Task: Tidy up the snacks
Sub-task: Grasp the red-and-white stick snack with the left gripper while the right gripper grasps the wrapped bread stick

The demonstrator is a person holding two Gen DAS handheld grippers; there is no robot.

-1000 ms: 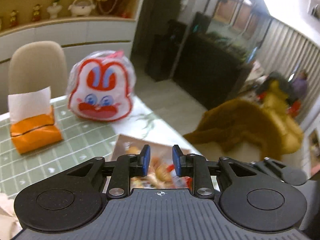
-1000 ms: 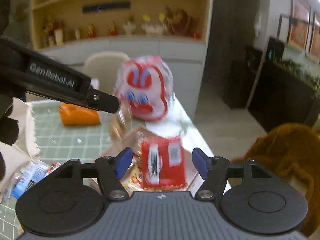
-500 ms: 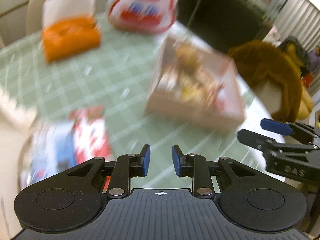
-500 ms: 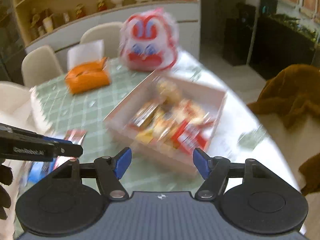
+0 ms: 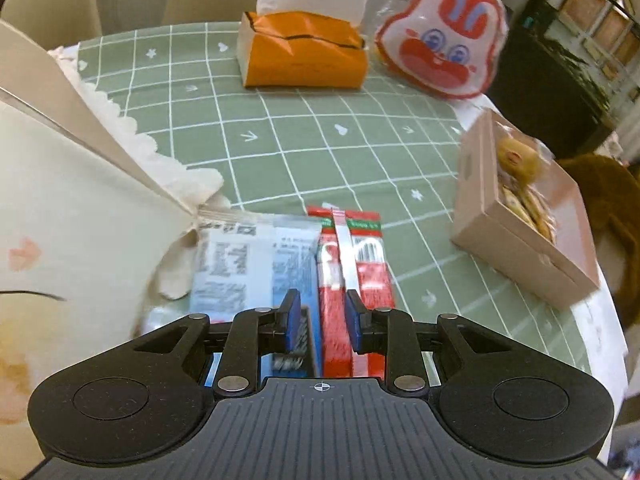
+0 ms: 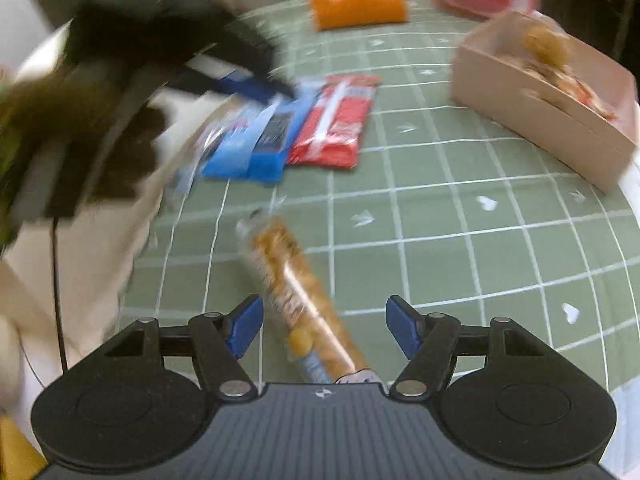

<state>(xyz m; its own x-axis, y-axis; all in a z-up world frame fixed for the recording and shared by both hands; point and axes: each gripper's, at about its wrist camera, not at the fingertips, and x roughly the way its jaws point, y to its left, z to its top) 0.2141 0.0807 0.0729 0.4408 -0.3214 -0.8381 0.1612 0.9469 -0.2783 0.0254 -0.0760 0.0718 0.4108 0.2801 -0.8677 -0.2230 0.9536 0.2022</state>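
The right gripper (image 6: 324,328) hangs with its blue-padded jaws spread wide over a long, crinkly clear packet of golden snack pieces (image 6: 296,296) lying flat on the green grid-patterned tablecloth (image 6: 440,208), touching neither pad. The left gripper (image 5: 322,322) has its jaws narrowly parted above the seam where a glossy red foil packet (image 5: 352,256) meets a blue and white printed packet (image 5: 248,264); whether the pads touch the wrappers cannot be told. The two flat packets lie side by side, touching. To the right, well apart from them, stands a shallow pink cardboard box (image 5: 516,248) holding wrapped snacks. At the far edge sit a boxy orange tissue pack (image 5: 304,56) with white paper standing out, and beside it a rounded rabbit-face bag (image 5: 440,46) in shiny clear plastic.
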